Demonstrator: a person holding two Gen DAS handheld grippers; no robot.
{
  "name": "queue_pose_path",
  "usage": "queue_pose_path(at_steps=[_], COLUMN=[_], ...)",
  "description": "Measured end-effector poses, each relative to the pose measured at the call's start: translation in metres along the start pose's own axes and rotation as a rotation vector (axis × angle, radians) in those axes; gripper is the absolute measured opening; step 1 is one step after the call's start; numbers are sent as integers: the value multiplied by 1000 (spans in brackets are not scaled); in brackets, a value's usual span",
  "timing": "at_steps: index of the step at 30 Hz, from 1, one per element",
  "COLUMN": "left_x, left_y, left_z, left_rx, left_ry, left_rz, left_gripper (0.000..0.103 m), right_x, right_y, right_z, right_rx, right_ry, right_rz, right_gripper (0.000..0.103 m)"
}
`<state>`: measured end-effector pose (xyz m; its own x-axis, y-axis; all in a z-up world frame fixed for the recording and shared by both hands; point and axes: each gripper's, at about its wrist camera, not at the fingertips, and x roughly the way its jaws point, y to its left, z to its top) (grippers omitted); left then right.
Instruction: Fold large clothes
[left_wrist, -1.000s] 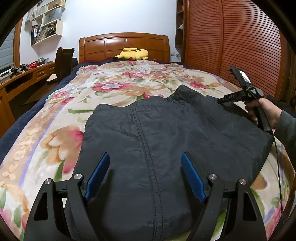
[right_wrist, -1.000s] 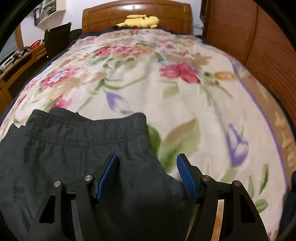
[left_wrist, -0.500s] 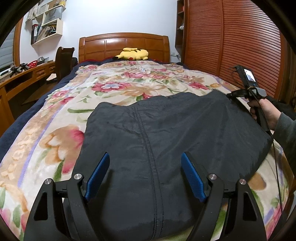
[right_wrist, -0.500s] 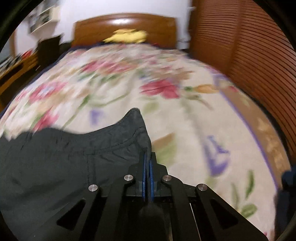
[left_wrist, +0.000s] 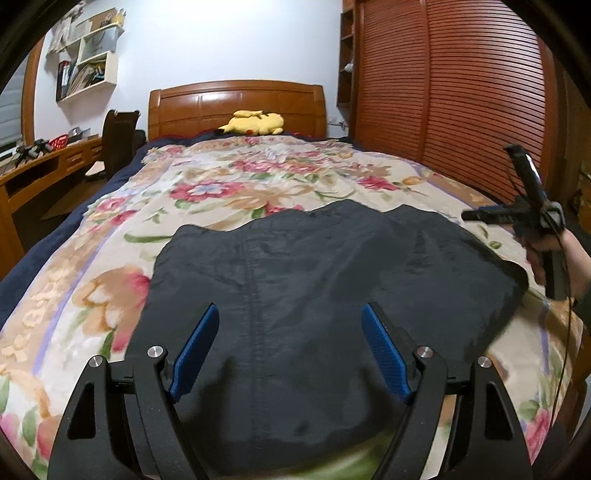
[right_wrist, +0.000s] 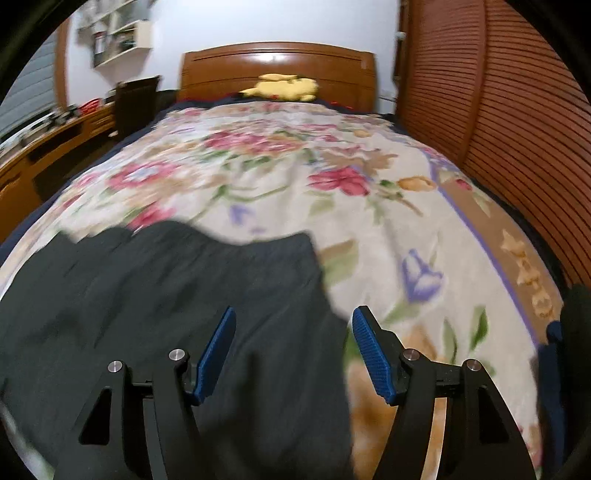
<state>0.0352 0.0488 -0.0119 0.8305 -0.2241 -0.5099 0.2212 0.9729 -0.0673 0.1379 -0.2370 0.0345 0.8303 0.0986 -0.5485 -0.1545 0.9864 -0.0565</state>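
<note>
A dark, black garment (left_wrist: 332, 295) lies spread flat on the floral bedspread (left_wrist: 221, 192), a seam running down its middle. My left gripper (left_wrist: 290, 350) is open and empty just above the garment's near edge. My right gripper (right_wrist: 291, 350) is open and empty over the garment's right edge (right_wrist: 184, 314). The right gripper also shows in the left wrist view (left_wrist: 491, 216), held in a hand at the garment's far right corner, clear of the cloth.
A yellow plush toy (left_wrist: 255, 123) lies by the wooden headboard (left_wrist: 236, 103). A slatted wooden wardrobe (left_wrist: 461, 92) runs along the right of the bed. A desk (left_wrist: 37, 173) and chair (left_wrist: 118, 136) stand at the left.
My right gripper shut on the garment's far right corner, pulled it outward to the right, then opened and let go. The garment now lies flatter and wider. My left gripper has stayed open.
</note>
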Motion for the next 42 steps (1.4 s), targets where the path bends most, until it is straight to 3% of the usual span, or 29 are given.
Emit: queue_pose_path(at_steps=[6,14,17,30,38,42], left_x=[-5,1,4,27,37,38], left_y=[-23,-52,-59,-66,-71,-70], left_z=[0,-1,0,-6,-15,-18], left_rx=[22,59,70,81,102,95], left_ry=[-15,9,8,93,148,159], left_rz=[-38,-101,-102,-82,-81,-88], left_gripper=[80,83,90,90,90,90], right_x=[-56,-90,-93,-79,-63,-59], right_y=[4,-3,-5,-12,-23,-26], right_z=[-48,-75,-79,-94,-101,-104], right_rx=[-56,-51,-40,12,75,87], right_ry=[-24,-21,-16,24,65,73], right_rz=[66,78,61,12,15,28], right_gripper=[68,68,68,73,90,91])
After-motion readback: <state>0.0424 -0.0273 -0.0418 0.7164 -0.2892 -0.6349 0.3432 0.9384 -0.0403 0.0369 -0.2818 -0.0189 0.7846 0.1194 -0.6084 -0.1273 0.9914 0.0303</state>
